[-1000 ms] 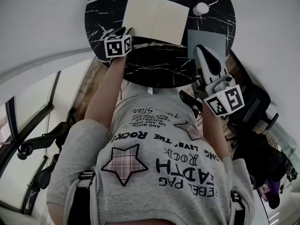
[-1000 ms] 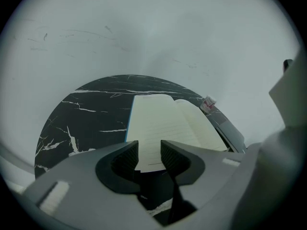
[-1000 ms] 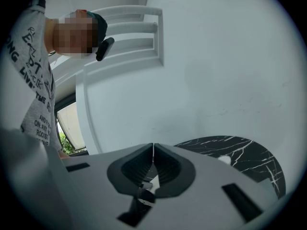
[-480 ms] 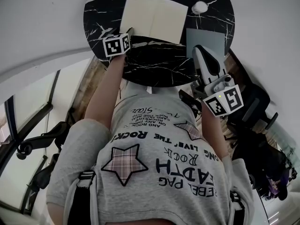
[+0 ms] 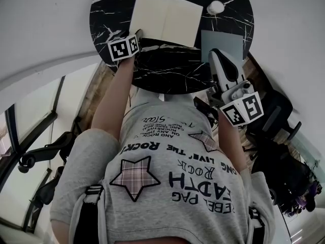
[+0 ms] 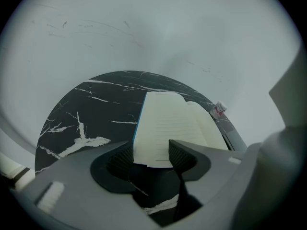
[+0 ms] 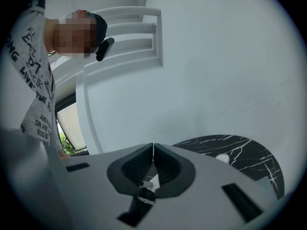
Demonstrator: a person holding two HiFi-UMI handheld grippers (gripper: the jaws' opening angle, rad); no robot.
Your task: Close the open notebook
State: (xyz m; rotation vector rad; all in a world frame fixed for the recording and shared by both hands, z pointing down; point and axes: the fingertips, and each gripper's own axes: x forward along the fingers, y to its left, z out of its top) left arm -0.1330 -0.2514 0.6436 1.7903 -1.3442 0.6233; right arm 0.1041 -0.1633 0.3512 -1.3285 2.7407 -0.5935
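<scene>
The open notebook [image 5: 165,19] lies flat with cream pages up on the round black marble table [image 5: 167,70]. In the left gripper view the notebook [image 6: 168,123] shows a blue cover edge on its left side. My left gripper [image 5: 137,34] sits at the near left corner of the notebook. Its jaws have just been opening, and my left gripper [image 6: 152,157] now stands wide with that page corner between the pads, untouched. My right gripper [image 5: 217,53] hovers off the table's right edge. Seen in its own view, my right gripper [image 7: 153,150] is shut on nothing.
A small white object [image 5: 216,7] rests on the table right of the notebook, and shows as the white object [image 7: 222,158] in the right gripper view. A grey flat panel [image 5: 223,42] lies by the table's right edge. Office chairs [image 5: 277,116] stand to the right.
The left gripper's marker cube has rolled and shifted slightly left. The notebook still lies open in the same place, and the right gripper has not moved.
</scene>
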